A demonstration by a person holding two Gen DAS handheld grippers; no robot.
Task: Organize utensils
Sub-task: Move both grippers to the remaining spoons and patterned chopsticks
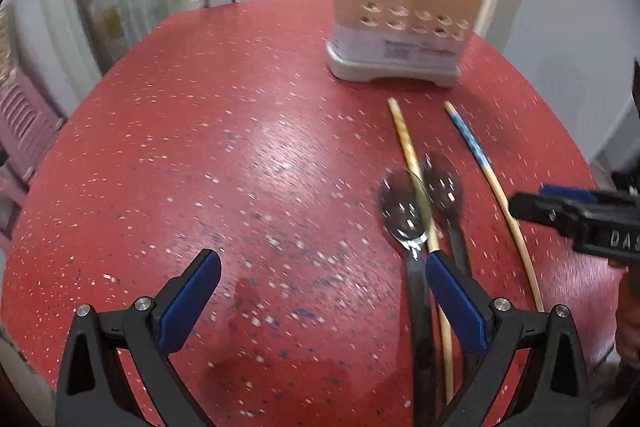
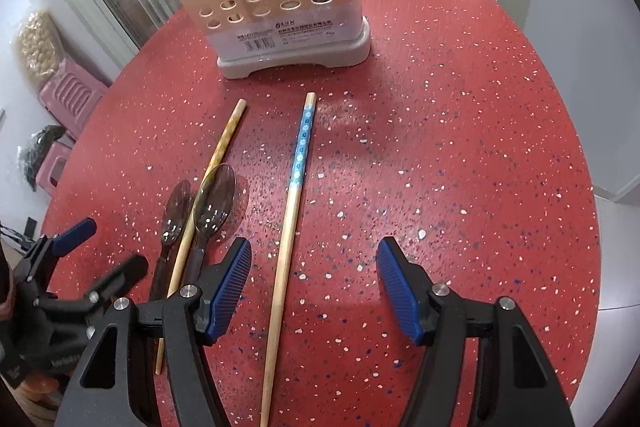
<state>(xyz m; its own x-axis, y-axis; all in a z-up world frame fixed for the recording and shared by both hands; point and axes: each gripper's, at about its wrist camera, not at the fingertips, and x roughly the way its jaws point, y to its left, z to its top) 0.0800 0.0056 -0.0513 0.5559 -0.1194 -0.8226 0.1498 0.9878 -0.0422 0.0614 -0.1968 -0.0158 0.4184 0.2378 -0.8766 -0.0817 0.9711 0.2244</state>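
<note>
Bright, even indoor light. The left wrist view is smeared by motion blur, with white glare on the table [image 1: 276,143] near center. The right wrist view is sharp. Both bend strongly at the rims, with dark vignette corners.

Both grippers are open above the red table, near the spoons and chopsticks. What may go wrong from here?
1. The yellow-patterned chopstick runs between the two dark spoons, so a grab may catch the wrong piece.
2. The right gripper straddles the blue-patterned chopstick; being thin, it might roll or slip.
3. The left gripper is close, so they could collide.
</note>
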